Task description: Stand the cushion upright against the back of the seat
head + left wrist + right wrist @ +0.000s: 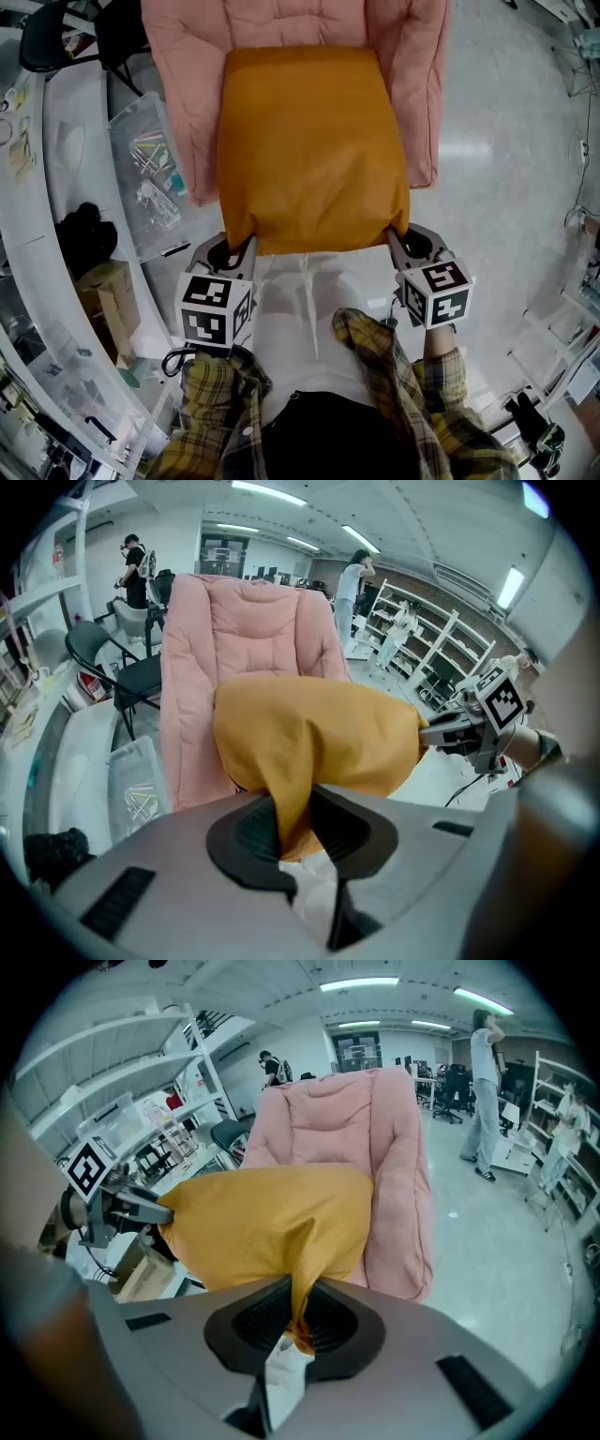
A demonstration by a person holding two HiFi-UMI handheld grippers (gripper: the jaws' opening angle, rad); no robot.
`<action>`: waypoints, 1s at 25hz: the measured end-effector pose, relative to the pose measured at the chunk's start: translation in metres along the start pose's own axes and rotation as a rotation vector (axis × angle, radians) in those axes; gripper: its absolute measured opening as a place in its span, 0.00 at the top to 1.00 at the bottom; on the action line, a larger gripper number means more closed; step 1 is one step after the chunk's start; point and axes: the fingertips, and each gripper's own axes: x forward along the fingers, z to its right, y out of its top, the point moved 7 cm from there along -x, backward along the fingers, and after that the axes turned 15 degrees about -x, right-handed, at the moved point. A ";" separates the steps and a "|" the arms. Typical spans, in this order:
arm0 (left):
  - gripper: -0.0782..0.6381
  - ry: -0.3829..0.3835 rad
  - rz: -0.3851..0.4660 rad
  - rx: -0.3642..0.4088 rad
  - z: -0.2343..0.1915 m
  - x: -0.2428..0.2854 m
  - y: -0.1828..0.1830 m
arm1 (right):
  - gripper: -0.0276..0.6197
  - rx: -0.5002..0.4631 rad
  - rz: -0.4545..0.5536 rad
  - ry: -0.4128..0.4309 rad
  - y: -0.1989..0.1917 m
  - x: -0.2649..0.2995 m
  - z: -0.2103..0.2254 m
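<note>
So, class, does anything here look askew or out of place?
Only the orange cushion: held up before the pink chair, pinched at its near corners by the left gripper and right gripper, fabric bunched. Nothing looks damaged.

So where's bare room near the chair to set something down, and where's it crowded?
Bare floor right of the pink chair is free. Left of it is crowded: clear bin, cardboard box, white counter. The orange cushion hides the seat.
</note>
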 end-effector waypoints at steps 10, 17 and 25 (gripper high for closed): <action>0.78 -0.004 0.062 0.039 0.027 -0.051 0.042 | 0.89 0.009 0.078 -0.026 0.043 -0.053 0.009; 0.78 -0.005 0.113 0.032 0.047 -0.073 0.068 | 0.89 -0.022 0.125 -0.042 0.069 -0.079 0.026; 0.77 -0.012 0.182 0.014 0.060 -0.085 0.106 | 0.89 -0.073 0.146 -0.058 0.111 -0.096 0.053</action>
